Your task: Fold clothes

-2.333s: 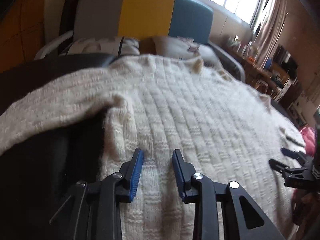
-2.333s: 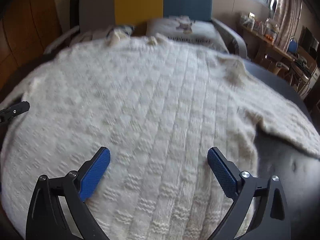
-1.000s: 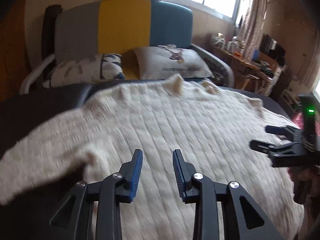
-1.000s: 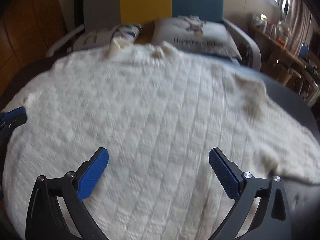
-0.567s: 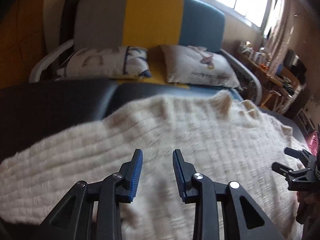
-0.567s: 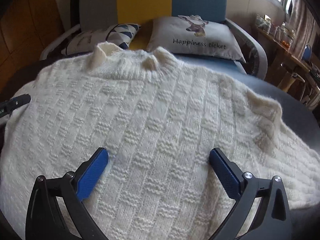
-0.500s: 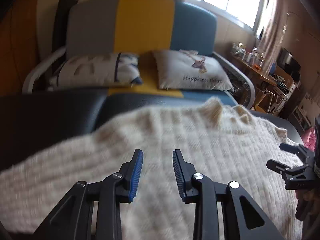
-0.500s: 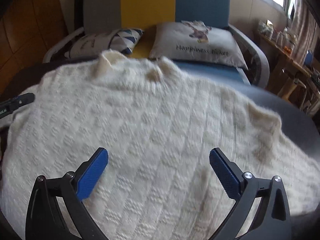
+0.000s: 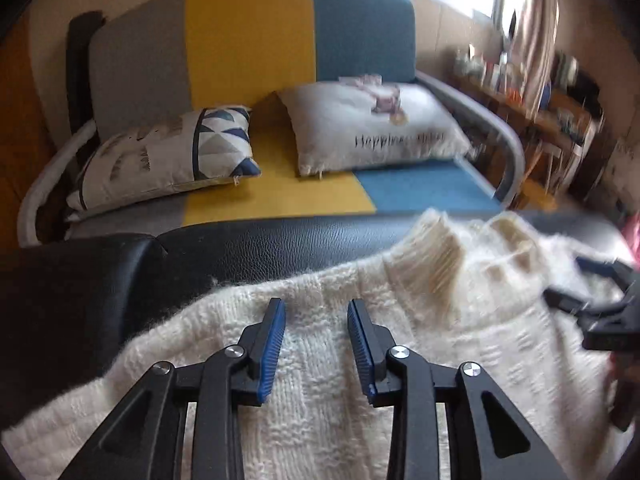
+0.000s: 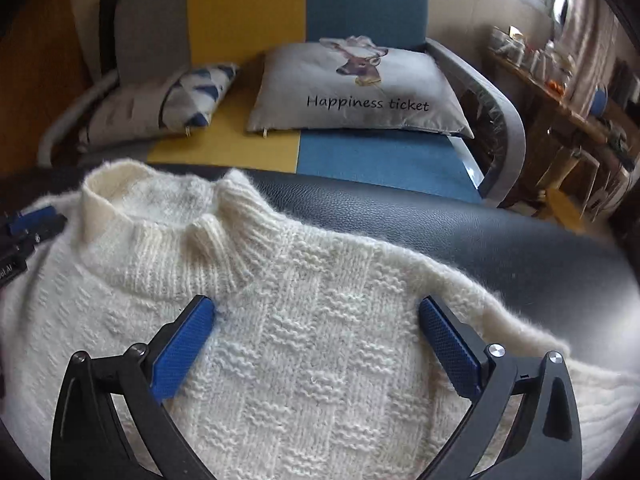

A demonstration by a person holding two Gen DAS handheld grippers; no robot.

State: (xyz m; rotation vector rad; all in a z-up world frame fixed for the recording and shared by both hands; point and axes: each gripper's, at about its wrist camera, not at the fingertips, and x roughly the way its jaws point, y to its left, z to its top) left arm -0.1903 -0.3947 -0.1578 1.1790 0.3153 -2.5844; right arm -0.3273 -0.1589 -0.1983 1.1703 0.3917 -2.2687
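Sweater (image 10: 312, 344) before "Happiness ticket" cushion (image 10: 352, 92)

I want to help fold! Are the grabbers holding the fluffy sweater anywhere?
No. The left gripper and right gripper are both open above the sweater, gripping nothing.

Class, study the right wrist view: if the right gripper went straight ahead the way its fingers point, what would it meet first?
Most likely the white knitted sweater itself: the open right gripper sits low over its shoulder area. Beyond that lie the black leather surface and the sofa's deer cushion. Height above the knit is unclear.
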